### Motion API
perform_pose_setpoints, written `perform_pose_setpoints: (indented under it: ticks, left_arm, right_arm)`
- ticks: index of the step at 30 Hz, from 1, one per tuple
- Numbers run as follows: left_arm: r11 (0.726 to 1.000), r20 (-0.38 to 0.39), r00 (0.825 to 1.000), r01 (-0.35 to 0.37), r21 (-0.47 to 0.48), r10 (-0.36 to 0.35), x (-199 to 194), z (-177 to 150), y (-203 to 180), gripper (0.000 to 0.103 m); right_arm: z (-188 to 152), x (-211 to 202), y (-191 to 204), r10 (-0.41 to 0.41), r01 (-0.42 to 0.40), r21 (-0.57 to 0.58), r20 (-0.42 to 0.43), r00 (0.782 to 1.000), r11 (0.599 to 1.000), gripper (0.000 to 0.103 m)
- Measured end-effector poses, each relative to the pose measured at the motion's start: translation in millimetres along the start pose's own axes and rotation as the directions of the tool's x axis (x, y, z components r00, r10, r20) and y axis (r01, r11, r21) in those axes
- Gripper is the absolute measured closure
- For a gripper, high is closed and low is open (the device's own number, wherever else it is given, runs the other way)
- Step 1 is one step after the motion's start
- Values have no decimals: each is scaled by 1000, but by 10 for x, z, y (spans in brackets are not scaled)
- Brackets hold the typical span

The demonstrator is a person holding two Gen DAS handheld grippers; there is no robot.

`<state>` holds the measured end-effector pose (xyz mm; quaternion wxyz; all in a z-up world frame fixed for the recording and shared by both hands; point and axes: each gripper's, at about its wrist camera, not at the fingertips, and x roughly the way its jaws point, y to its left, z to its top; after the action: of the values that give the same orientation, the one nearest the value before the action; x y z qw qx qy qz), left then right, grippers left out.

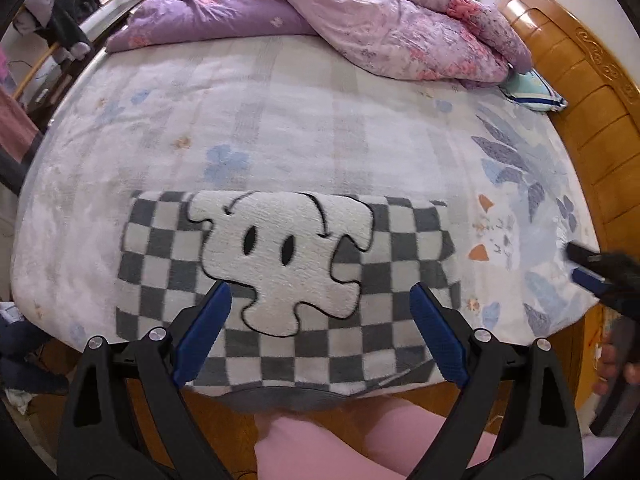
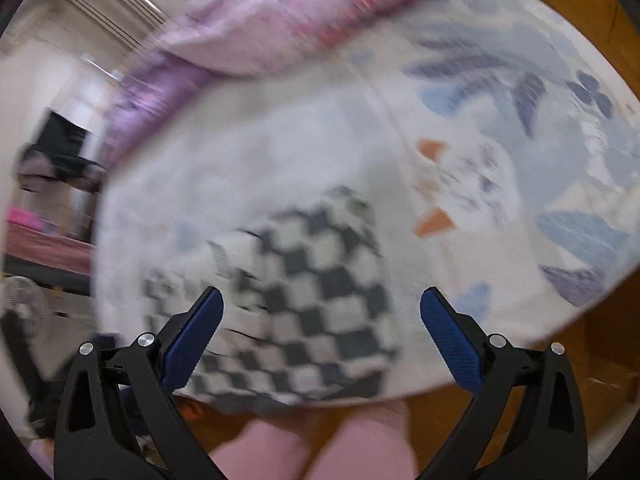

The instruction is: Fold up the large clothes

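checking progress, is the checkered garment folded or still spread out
Folded. The garment lies as a compact rectangle at the bed's near edge, no sleeves sticking out. Both tools, left and right, are open and off it.

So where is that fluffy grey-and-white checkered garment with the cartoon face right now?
The checkered fleece garment lies folded flat at the near edge of the pale floral bed sheet, in front of the open left gripper, with the purple quilt at the far side.

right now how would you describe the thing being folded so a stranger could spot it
Start at the bed with the pale floral sheet; at its near edge lies the folded garment, flat between the open left gripper fingers. Unlike the purple quilt heaped at the far end, it is grey-and-white checkered with a fluffy white cartoon patch.
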<state>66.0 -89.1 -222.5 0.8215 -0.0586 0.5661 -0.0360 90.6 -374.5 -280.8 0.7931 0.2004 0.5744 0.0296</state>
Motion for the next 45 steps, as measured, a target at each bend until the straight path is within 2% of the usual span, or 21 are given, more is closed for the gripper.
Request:
perform_pose_setpoints:
  ticks: [3, 7, 8, 10, 12, 19, 24, 25, 26, 29, 31, 33, 34, 35, 36, 37, 38, 40, 42, 44, 45]
  left_arm:
    - [998, -63, 997, 48, -37, -50, 122, 13, -15, 12]
    - [998, -89, 996, 8, -65, -14, 247, 46, -42, 12]
    - [998, -98, 995, -5, -66, -1, 275, 52, -40, 12]
    - [995, -139, 989, -63, -75, 52, 377, 76, -20, 13]
    - [992, -172, 983, -79, -95, 62, 456, 84, 26, 13]
    - [966, -285, 955, -144, -214, 79, 726, 77, 271, 13]
    - [942, -345, 938, -151, -299, 41, 853, 35, 389, 13]
    - [939, -349, 937, -140, -314, 23, 870, 21, 404, 13]
    - [937, -355, 935, -138, -321, 16, 886, 14, 404, 13]
    - [934, -393, 919, -148, -325, 9, 975, -17, 397, 13]
    - [936, -398, 917, -151, -318, 13, 1011, -11, 379, 13]
    - [939, -409, 912, -149, -310, 9, 1059, 7, 370, 13]
    - [942, -415, 910, -154, -299, 17, 1084, 21, 363, 13]
    - [945, -413, 910, -158, -288, 27, 1099, 44, 357, 13]
    - [948, -405, 914, -159, -275, 36, 1104, 72, 349, 13]
    - [952, -391, 919, -155, -264, 41, 1102, 104, 343, 13]
    - [955, -382, 923, -148, -258, 40, 1109, 129, 340, 13]
    - [959, -373, 927, -140, -247, 40, 1148, 196, 358, 13]
    - [956, -368, 929, -147, -253, 46, 1192, 266, 404, 13]
    - [953, -352, 936, -128, -273, 25, 1230, 350, 464, 14]
    - [953, -332, 943, -110, -283, 10, 1250, 408, 499, 25]
  right_arm:
    - [1, 332, -228, -2, 3, 22, -57, 998, 1000, 8]
    - [5, 870, -487, -15, 25, 55, -185, 983, 998, 31]
    - [3, 1034, -546, -8, 21, 58, -222, 975, 998, 42]
    - [-5, 1297, -632, -10, 30, 63, -293, 956, 998, 53]
    - [-20, 1562, -689, 23, -1, 63, -354, 935, 998, 53]
    - [-29, 2284, -907, 255, -143, 265, -456, 853, 953, 52]
    - [-54, 2633, -953, 429, -267, 371, -478, 766, 889, 16]
    - [-52, 2699, -997, 492, -307, 420, -459, 740, 854, 6]
    - [-50, 2760, -1062, 529, -306, 483, -437, 727, 820, 6]
    - [-47, 2857, -1223, 585, -250, 628, -409, 700, 737, 6]
    - [-57, 2850, -1227, 597, -261, 626, -412, 689, 735, 6]
    - [-75, 2817, -1210, 587, -251, 628, -409, 699, 737, 6]
    - [-98, 2783, -1197, 580, -225, 656, -392, 714, 721, 7]
    - [-150, 2764, -1171, 606, -219, 703, -362, 709, 677, 7]
    - [-237, 2753, -1125, 638, -229, 735, -338, 692, 638, 7]
    - [-327, 2780, -1056, 683, -244, 767, -319, 658, 593, 7]
    - [-387, 2818, -988, 689, -242, 769, -327, 647, 592, 7]
    - [-400, 2850, -895, 630, -205, 736, -361, 687, 646, 8]
    - [-350, 2816, -799, 551, -133, 700, -415, 724, 702, 19]
    - [-260, 2663, -689, 464, -102, 623, -454, 760, 776, 44]
    - [-241, 2568, -650, 448, -111, 602, -446, 774, 791, 55]
